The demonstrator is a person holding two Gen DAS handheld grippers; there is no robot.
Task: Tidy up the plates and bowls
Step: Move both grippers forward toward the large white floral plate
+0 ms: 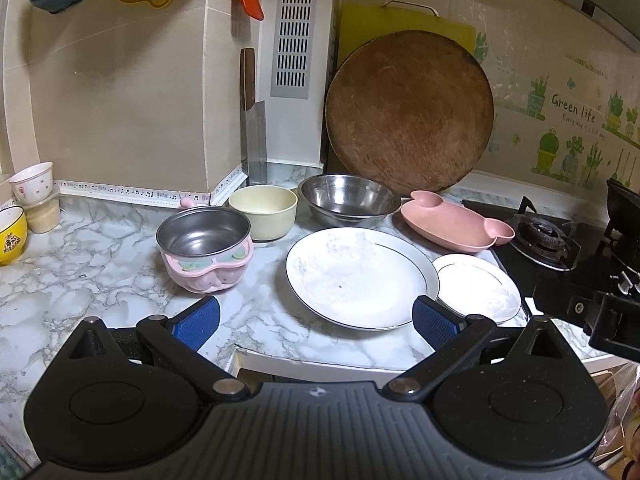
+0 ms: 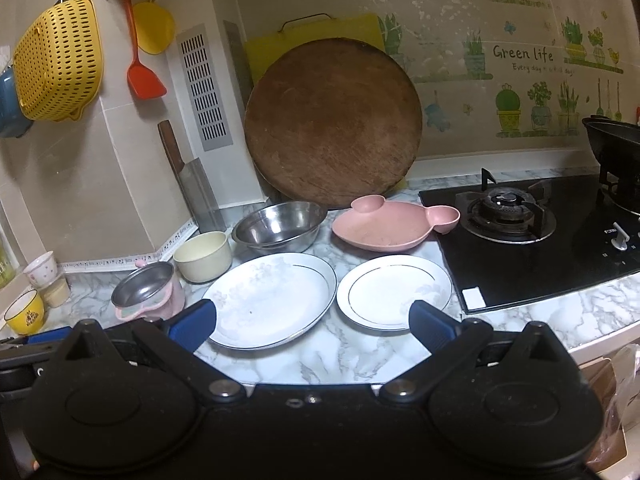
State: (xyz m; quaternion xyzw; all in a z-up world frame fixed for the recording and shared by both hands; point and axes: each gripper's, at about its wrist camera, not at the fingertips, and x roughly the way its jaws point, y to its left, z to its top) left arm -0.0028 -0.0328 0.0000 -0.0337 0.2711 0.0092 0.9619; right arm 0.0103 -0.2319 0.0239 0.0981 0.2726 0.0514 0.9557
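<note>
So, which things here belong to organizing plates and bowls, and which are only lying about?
Job:
large white plate
small white plate
pink mouse-shaped dish
steel bowl
cream bowl
pink-cased steel bowl

Lying about:
round wooden board
cleaver
gas stove

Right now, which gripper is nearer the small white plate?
Right. The right gripper hangs open just in front of the small white plate, one fingertip overlapping its rim. The left gripper, also open, sits further left, facing the large plate.
</note>
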